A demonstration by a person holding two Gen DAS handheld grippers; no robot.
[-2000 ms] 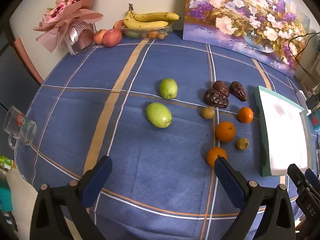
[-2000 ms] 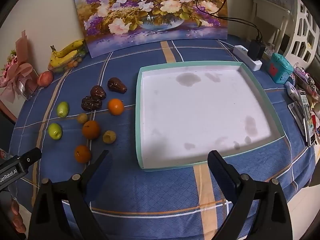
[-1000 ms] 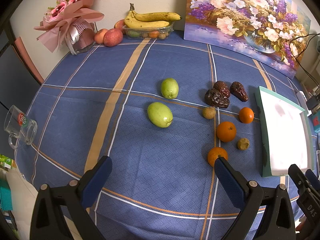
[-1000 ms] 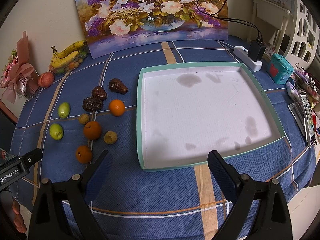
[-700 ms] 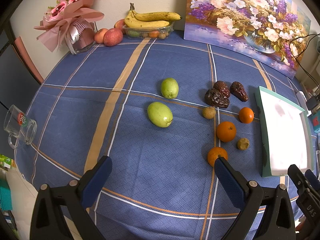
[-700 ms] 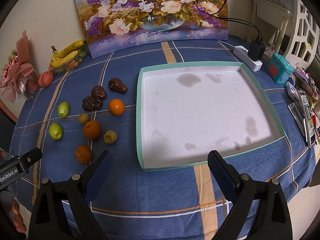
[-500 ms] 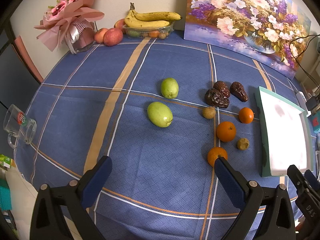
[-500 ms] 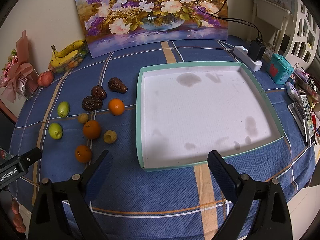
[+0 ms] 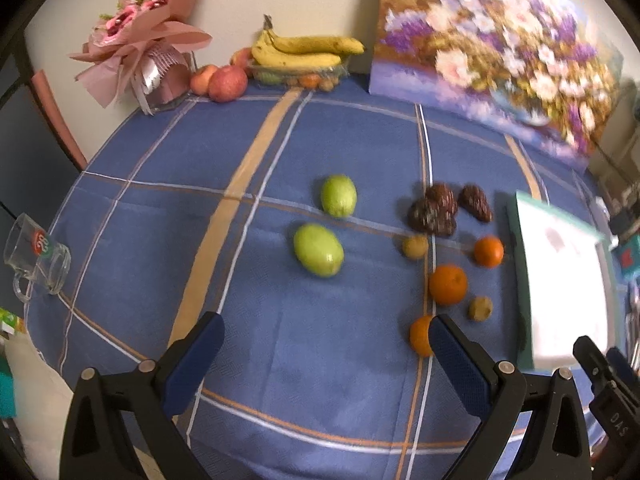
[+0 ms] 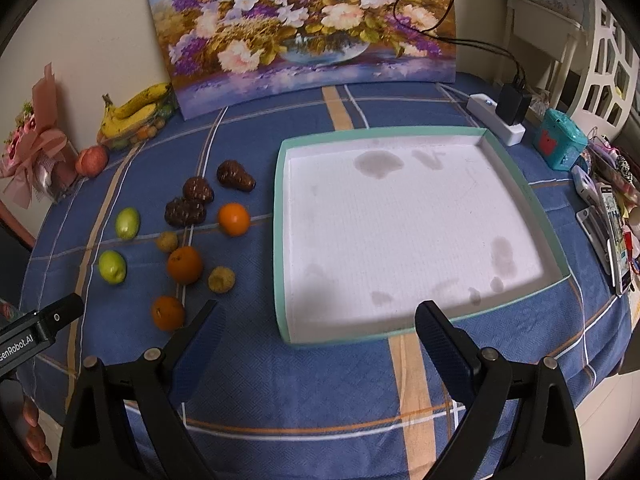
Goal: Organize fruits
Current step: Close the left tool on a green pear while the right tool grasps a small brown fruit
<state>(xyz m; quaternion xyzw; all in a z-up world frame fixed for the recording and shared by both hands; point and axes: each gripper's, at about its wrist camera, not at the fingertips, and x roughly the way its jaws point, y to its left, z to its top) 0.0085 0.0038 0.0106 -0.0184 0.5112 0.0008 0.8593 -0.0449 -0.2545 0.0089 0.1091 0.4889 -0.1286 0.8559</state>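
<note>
Change: left view now blurred and the fruit sits larger and nearer than half a second ago, so the left gripper point(image 9: 326, 334) is advancing; right view unchanged.
Fruit: all loose on the blue plaid tablecloth point(image 10: 360, 392), none in the tray point(image 10: 282, 240). Nearest orange point(image 9: 420, 336) sits just beside the left gripper's right finger; two more oranges point(image 9: 448, 284), two green fruits point(image 9: 319, 250), three dark brown fruits point(image 9: 434, 212) and two small tan ones lie beyond.
Tray: teal-rimmed, white floor bare, just right of the cluster.
Left gripper: spread wide, holding nothing.
Right gripper point(image 10: 316, 318): spread wide, nothing held, hovering at the tray's near edge.
Advice: likely target is the nearest orange; centre it between the pads before closing, since round fruit rolls off a glancing touch.
Hazard: tan fruit point(image 9: 480, 308) close by may get nudged.
</note>
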